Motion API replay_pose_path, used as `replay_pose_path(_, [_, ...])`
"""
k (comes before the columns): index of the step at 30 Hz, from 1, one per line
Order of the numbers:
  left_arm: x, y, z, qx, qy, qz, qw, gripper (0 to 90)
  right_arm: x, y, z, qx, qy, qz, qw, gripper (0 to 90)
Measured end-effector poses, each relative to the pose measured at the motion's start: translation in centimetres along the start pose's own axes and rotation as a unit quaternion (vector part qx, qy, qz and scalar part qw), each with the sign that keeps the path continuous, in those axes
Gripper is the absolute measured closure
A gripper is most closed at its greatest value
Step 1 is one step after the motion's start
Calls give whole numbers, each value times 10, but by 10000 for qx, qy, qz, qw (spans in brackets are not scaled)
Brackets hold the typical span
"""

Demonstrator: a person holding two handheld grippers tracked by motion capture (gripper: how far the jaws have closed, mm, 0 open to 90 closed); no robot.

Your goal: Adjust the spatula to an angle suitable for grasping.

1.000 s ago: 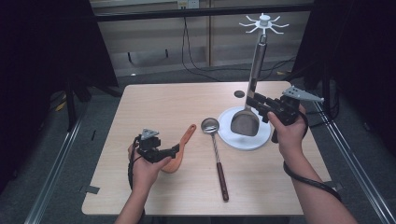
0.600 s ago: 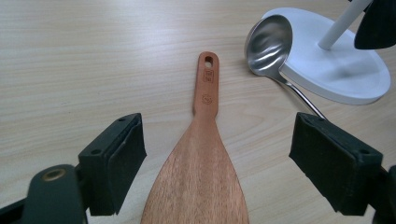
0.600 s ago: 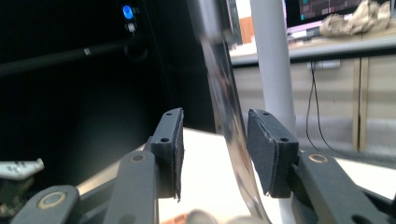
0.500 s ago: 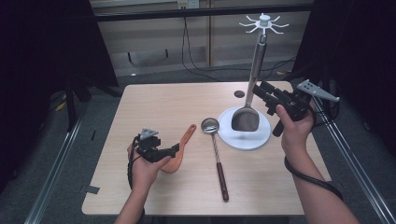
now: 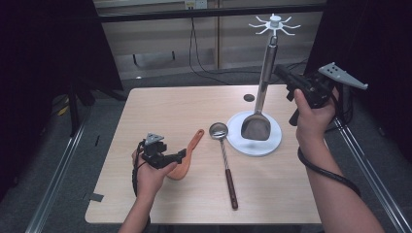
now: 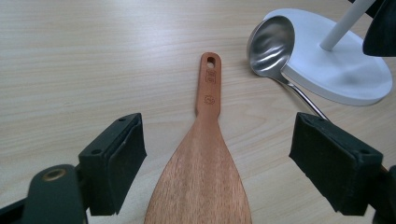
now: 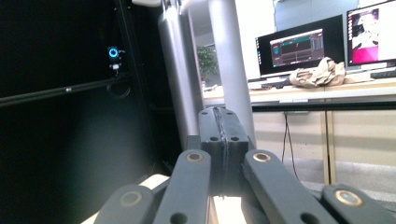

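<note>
On the desk (image 5: 160, 111), near its front left, the left tool (image 5: 179, 156) rests low with its jaws spread wide on either side of the wooden spatula (image 6: 203, 163), whose broad blade lies flat between them, touching neither pad. The spatula's handle points away toward the ladle (image 5: 224, 155), which lies just beside it, its bowl against the white stand base (image 5: 272, 141). At the right, the right tool (image 5: 283, 74) is held up beside the stand's pole (image 5: 265, 77), its jaws pressed together with nothing between them. A metal turner (image 5: 256, 127) hangs with its blade over the base.
</note>
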State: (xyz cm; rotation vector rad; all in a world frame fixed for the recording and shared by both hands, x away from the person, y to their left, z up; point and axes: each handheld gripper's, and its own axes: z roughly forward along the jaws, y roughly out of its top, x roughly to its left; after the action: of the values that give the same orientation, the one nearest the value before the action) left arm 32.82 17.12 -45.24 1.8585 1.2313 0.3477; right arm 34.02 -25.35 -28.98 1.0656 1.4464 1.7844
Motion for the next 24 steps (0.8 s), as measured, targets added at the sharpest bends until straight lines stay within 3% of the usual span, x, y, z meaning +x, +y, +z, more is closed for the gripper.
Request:
replay_pose_path(2, [0, 0, 0, -5, -20, -1, 10000, 174, 1, 10, 3, -78, -82, 54, 9999, 900])
replay_pose_path(7, [1, 1, 0, 9, 7, 12, 10000, 175, 1, 24, 6, -157, -276, -115, 9994, 900])
replay_pose_path(24, [1, 0, 2, 16, -12, -73, 10000, 155, 0, 53, 9, -553, -719, -88, 9958, 900])
